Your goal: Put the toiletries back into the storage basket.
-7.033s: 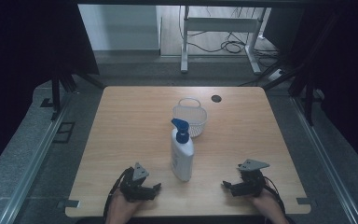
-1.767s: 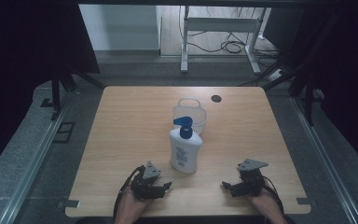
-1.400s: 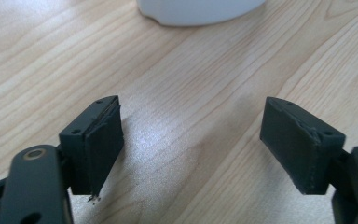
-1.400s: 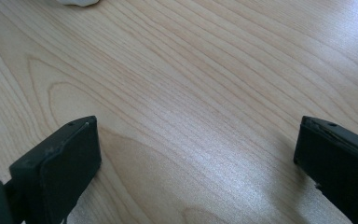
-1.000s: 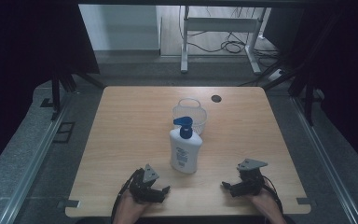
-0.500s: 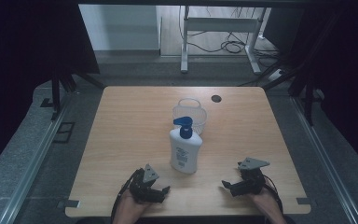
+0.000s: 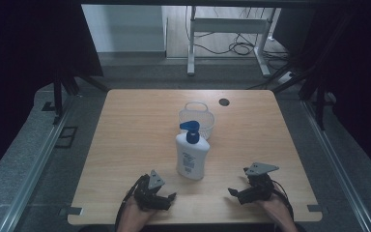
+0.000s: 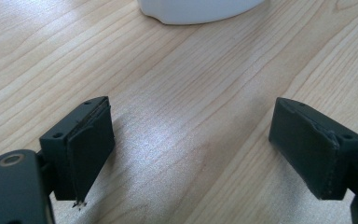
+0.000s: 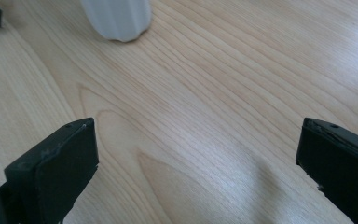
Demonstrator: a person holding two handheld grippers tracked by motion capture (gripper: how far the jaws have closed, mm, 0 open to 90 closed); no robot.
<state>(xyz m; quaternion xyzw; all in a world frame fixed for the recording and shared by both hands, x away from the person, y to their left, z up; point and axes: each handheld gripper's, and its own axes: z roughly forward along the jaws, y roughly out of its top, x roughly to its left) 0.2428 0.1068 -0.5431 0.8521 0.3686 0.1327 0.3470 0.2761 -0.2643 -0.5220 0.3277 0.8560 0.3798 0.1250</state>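
Note:
A white pump bottle with a blue pump head stands upright on the wooden table, just in front of a clear plastic bowl. My left gripper rests open near the front edge, left of and slightly nearer than the bottle, with nothing between its jaws. The bottle's white base shows at the top of the left gripper view. My right gripper lies open to the bottle's right, holding nothing. The bottle's base appears at the upper left of the right gripper view.
A dark round cable hole sits in the table's far right part. Beyond the table stand a white desk frame and loose cables on the floor. Dark curtains hang at both sides.
Since seven seconds ago the bottle has turned so its broad labelled face shows, and the left gripper has shifted right. Over the last second nothing has visibly moved.

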